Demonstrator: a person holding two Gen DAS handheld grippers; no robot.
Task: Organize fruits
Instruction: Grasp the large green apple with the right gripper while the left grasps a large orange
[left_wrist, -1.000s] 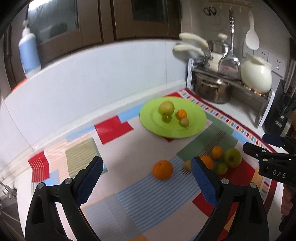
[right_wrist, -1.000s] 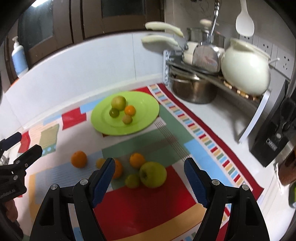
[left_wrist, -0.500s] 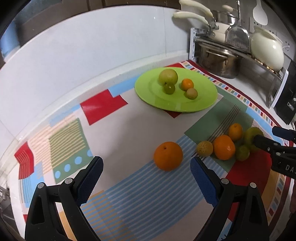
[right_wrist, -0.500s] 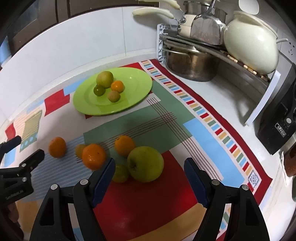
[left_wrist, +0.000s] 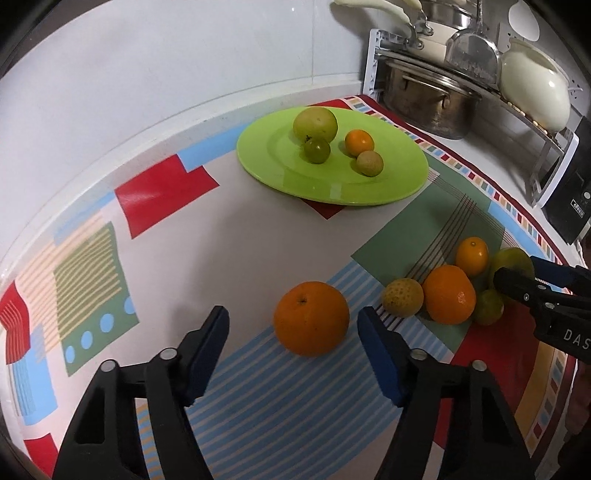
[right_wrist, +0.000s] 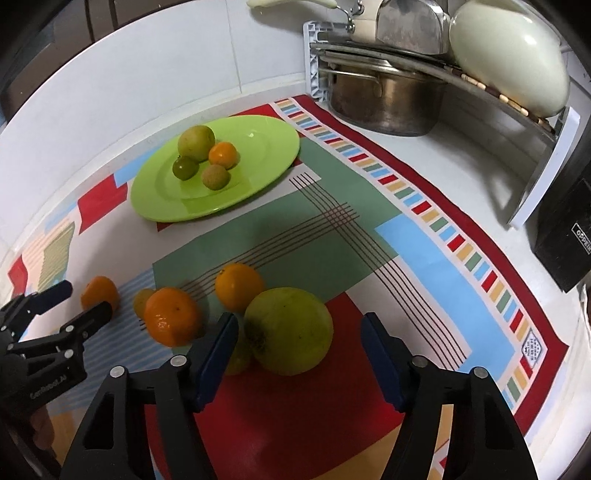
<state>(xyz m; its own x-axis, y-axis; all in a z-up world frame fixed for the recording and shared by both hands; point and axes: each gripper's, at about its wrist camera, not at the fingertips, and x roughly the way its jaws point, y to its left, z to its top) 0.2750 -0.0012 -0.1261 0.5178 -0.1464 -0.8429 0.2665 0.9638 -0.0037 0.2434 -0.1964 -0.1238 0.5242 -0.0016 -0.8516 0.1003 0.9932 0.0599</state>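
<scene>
A green plate (left_wrist: 399, 177) (right_wrist: 266, 147) at the back holds several small fruits. A lone orange (left_wrist: 311, 318) (right_wrist: 99, 293) lies on the patterned mat just beyond my open left gripper (left_wrist: 293, 332), between its jaws' line. To its right is a cluster: a yellowish fruit (left_wrist: 402, 297), an orange (left_wrist: 448, 294), a small orange (left_wrist: 471, 256). My open right gripper (right_wrist: 299, 341) straddles a large green apple (right_wrist: 288, 331), its fingers apart from it. A small green fruit (right_wrist: 236, 360) sits partly hidden behind the left finger.
A steel pot (right_wrist: 384, 99) and a cream kettle (right_wrist: 509, 55) sit on a rack at the back right. A black box (right_wrist: 565, 236) stands at the right. A white tiled wall (left_wrist: 184, 66) runs along the back.
Both grippers have moved down and forward. The left now has the lone orange just ahead of its fingers; the right has closed in on the green apple. Both stay open.
</scene>
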